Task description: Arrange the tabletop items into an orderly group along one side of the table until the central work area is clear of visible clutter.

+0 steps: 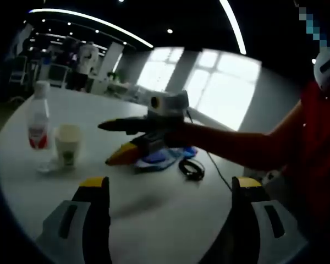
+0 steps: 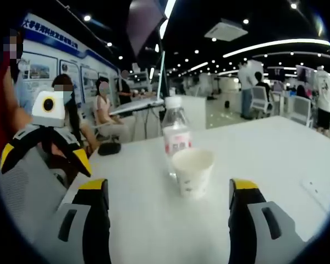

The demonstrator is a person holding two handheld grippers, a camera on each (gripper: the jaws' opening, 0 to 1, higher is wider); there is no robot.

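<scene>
1. The white table is round, smooth and a bit shiny.
2. A clear plastic bottle stands upright on the table, its white cap at the top. It has a red and white label.
3. A white paper cup stands just beside the bottle, open end up. The cup looks round and wider at the top.
4. Farther from the bottle lie a blue cloth and a coiled black cable.
5. My left gripper has its yellow tips wide apart, holding nothing.
6. My right gripper is wide too, empty, and points at the cup and bottle.
</scene>
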